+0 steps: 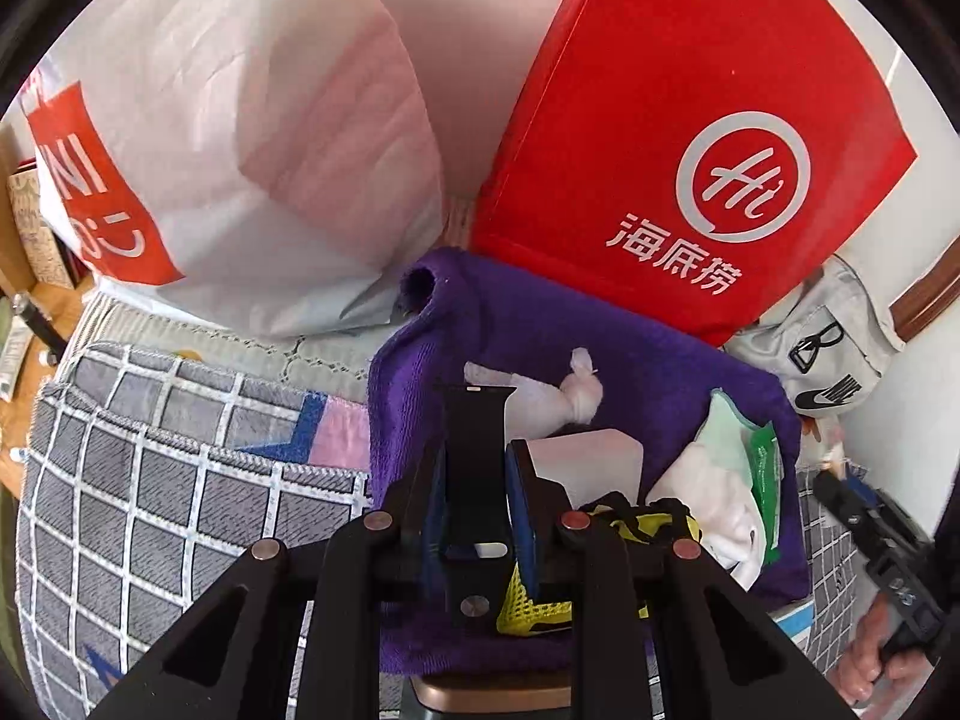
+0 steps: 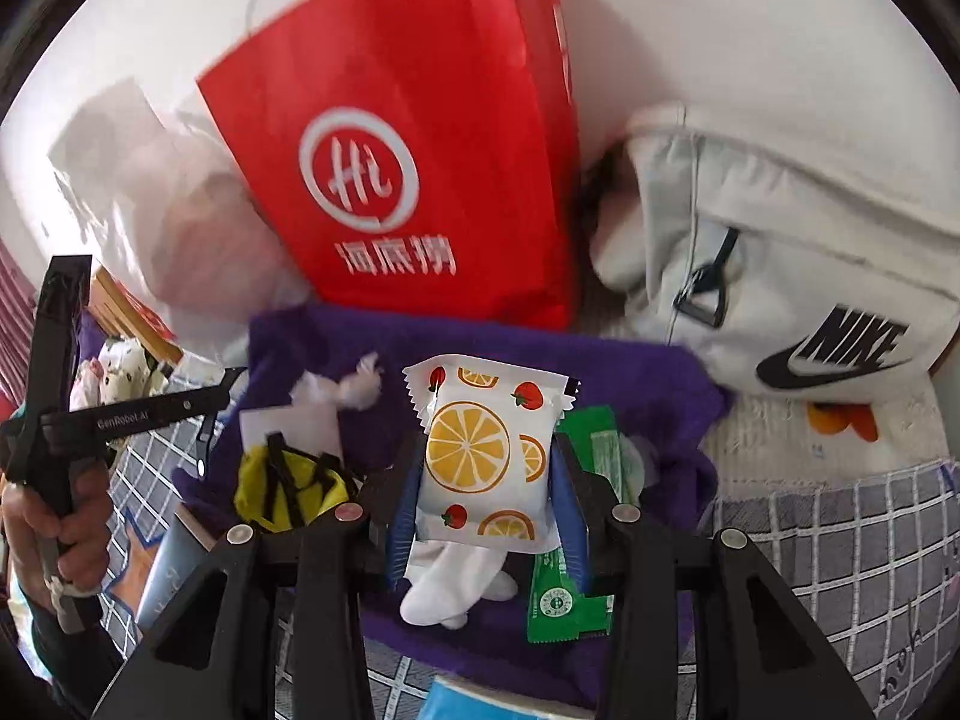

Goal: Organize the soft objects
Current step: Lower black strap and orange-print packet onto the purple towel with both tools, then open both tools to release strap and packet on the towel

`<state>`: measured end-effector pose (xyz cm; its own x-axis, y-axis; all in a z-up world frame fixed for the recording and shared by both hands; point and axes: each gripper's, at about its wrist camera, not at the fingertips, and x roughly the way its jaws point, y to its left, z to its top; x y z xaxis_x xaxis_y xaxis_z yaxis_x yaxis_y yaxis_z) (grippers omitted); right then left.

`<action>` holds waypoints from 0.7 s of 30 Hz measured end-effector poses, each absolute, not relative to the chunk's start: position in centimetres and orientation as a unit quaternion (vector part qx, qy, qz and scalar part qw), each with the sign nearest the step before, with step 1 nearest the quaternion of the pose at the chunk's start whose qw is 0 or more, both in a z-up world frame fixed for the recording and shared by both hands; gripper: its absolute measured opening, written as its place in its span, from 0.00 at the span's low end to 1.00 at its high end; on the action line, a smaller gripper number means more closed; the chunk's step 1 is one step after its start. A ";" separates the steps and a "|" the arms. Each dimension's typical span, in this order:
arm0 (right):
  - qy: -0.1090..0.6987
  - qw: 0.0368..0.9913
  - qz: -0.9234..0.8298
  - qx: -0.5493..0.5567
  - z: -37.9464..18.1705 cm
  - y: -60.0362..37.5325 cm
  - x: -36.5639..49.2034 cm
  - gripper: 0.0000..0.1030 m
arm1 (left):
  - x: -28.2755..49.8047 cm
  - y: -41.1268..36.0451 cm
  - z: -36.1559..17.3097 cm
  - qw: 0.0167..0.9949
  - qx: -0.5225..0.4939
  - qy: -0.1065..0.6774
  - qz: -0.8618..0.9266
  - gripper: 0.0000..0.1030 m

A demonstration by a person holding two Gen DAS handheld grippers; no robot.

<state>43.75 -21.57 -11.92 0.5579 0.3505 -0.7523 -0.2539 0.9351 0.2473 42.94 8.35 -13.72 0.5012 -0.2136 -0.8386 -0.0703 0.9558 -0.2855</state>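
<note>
Left gripper (image 1: 477,498) clamps one black strap (image 1: 477,450) above the purple towel (image 1: 630,324); right gripper (image 2: 486,480) clamps one orange-print packet (image 2: 486,450) over it; one red bag (image 2: 414,150), one white Nike bag (image 2: 810,252) stand behind.

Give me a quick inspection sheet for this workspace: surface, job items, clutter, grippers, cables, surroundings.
Surface: checked bedding with purple towel on it.
Job's things: black strap; fruit-print packet; knotted white cloth, yellow mesh item, green wipes pack on the towel.
Clutter: red paper bag, white plastic bag, grey Nike bag.
Grippers: left gripper clamps the strap; right gripper clamps the packet.
Cables: nothing seen.
Surroundings: white wall behind.
</note>
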 end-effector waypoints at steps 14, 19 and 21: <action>0.492 0.853 0.172 0.031 -15.9 -19.1 45.4 0.41 | 43.8 9.9 -15.5 0.832 -0.181 0.521 -0.063 0.19; 0.484 0.858 0.170 0.025 -15.5 -18.7 45.3 0.47 | 44.1 9.7 -16.0 0.824 -0.190 0.529 -0.072 0.19; 0.481 0.859 0.171 0.027 -15.3 -18.7 45.3 0.55 | 44.1 9.6 -16.0 0.821 -0.193 0.531 -0.077 0.21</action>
